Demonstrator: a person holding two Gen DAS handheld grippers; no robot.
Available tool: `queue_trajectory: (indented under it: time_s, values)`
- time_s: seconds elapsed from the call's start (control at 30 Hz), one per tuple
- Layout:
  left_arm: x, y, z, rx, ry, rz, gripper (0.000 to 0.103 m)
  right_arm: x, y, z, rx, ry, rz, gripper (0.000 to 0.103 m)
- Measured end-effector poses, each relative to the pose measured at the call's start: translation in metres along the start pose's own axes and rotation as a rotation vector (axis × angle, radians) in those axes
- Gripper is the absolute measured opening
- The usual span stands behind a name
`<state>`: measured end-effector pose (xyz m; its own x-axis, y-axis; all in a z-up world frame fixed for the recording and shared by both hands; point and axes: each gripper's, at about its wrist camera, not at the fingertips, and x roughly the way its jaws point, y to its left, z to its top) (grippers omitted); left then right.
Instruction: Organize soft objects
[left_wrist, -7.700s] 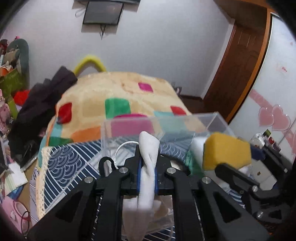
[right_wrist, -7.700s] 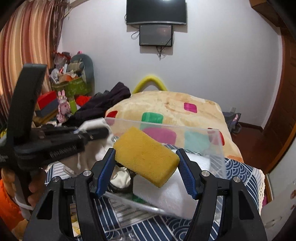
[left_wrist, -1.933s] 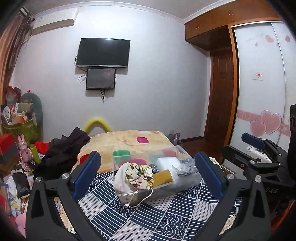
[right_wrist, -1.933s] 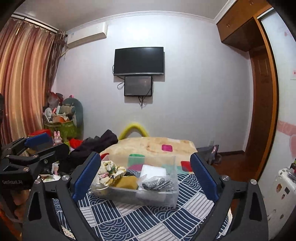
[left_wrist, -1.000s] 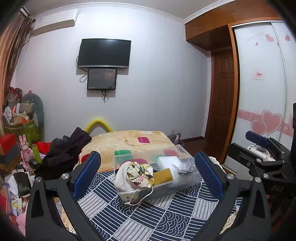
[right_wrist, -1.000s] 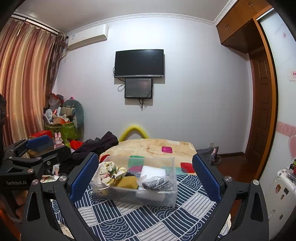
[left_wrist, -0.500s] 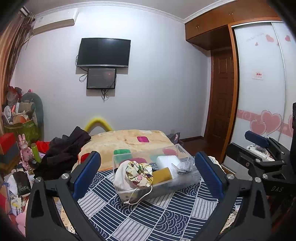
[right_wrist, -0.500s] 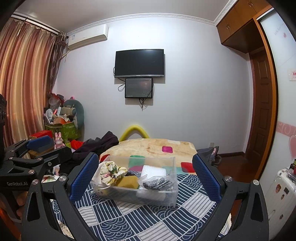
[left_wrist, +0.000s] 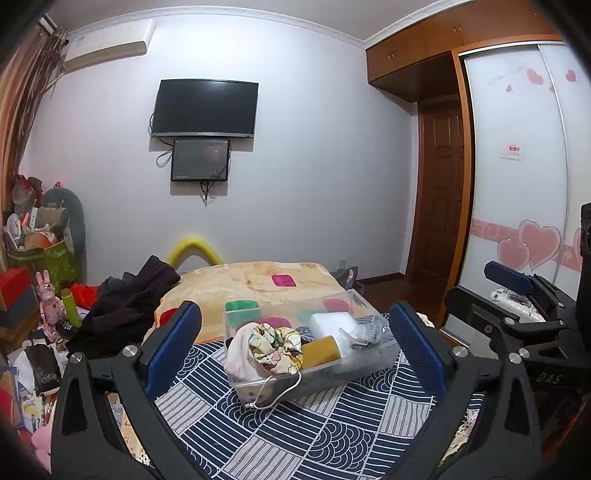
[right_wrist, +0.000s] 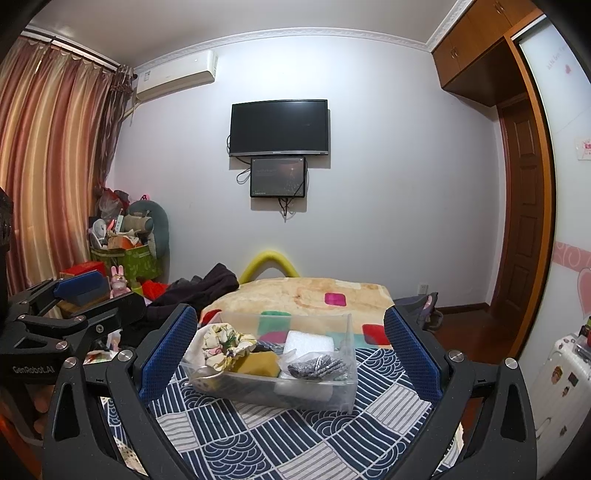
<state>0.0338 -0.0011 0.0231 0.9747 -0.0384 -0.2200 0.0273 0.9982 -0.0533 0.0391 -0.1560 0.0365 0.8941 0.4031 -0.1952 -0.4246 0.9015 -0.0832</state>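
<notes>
Both the left gripper (left_wrist: 295, 343) and the right gripper (right_wrist: 290, 347) stood wide open and empty, the filled clear bin (left_wrist: 314, 373) lying ahead between their fingers, seemingly equally near both, with its long axis crosswise.

surface: bed (right_wrist: 369, 295) | cover: navy-and-white patterned cloth (right_wrist: 266, 435) at the near end, 6 o'clock | beyond it, 12 o'clock: beige blanket (left_wrist: 258, 277) with coloured squares | on the cloth: clear plastic bin (right_wrist: 343, 384), centre | dark clothes (left_wrist: 125, 306) heaped at 10 o'clock on the blanket's edge
</notes>
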Motion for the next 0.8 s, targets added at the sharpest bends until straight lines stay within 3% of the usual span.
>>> queue_trajectory:
  time_s: [0.8]
  values:
    - [0.0038, 0.0023, 0.0004, -0.036, 0.027, -0.021, 0.103, -0.0017, 0.0015, -0.0001, -0.001, 0.01, 0.005, 0.101]
